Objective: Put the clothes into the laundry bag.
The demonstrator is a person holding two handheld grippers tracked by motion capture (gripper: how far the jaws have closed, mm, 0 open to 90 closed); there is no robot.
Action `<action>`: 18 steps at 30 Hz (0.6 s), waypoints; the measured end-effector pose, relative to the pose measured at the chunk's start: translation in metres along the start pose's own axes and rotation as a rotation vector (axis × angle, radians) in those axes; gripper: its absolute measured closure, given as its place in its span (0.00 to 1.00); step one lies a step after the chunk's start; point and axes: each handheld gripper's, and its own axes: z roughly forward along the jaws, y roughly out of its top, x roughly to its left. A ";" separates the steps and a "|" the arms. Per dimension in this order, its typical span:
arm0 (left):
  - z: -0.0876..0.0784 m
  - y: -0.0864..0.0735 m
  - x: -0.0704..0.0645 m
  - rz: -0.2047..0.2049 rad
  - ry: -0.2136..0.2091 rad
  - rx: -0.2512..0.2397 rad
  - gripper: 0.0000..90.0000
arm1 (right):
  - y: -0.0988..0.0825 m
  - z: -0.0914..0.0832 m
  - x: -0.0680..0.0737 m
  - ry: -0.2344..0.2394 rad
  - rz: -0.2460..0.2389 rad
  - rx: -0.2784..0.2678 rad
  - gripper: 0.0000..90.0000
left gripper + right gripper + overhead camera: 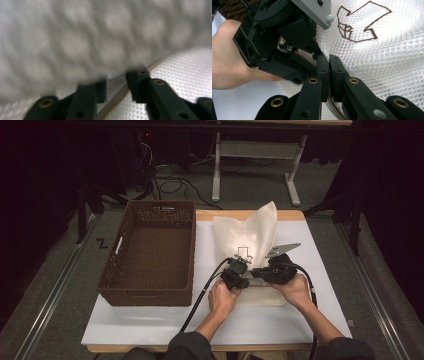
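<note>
A brown basket (pixel 150 255) sits on the left side of the white table (pixel 150 320). It has nothing in it.

Next to it, in the middle of the table, lies a white mesh bag (pixel 250 232). The bag has little holes all over and a brown arrow shape (pixel 358 22) drawn on it. Part of the bag stands up in a point at the back.

The left gripper (pixel 235 277) is at the near edge of the bag, held in the left hand (pixel 222 297). In the left gripper view its jaws are a little way apart. The bag's edge (pixel 120 92) runs between them, and the blurry mesh hangs close above. The jaws do not press on it.

Just to the right is the right gripper (pixel 329 72), held in the right hand (pixel 297 290). Its jaws are squeezed tight together, and they pinch the mesh of the bag at its near edge. The two grippers are very close, almost touching.
</note>
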 end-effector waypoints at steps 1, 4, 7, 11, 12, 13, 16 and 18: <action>-0.001 0.002 0.002 -0.012 -0.010 -0.003 0.84 | 0.000 0.000 0.000 0.001 0.005 -0.003 0.98; -0.003 0.005 0.007 -0.043 -0.031 -0.023 0.89 | -0.001 -0.001 -0.001 0.001 -0.008 0.000 0.98; -0.007 0.012 0.017 -0.097 -0.021 -0.078 0.90 | -0.001 -0.002 0.001 0.010 0.003 -0.001 0.99; 0.001 0.016 0.021 -0.137 0.001 -0.101 0.89 | -0.001 0.001 0.001 0.010 -0.001 0.003 0.99; 0.002 0.015 0.020 -0.125 0.009 -0.098 0.89 | -0.001 0.002 0.000 0.009 0.001 0.005 0.99; 0.001 0.014 0.018 -0.111 0.010 -0.096 0.87 | -0.002 0.002 -0.002 0.009 -0.001 0.003 0.99; -0.007 0.010 0.015 -0.064 0.014 -0.088 0.78 | -0.002 -0.001 -0.003 0.001 0.016 -0.001 0.99; -0.014 0.007 0.013 -0.041 0.001 -0.084 0.73 | -0.002 -0.003 -0.004 -0.001 0.019 -0.008 0.99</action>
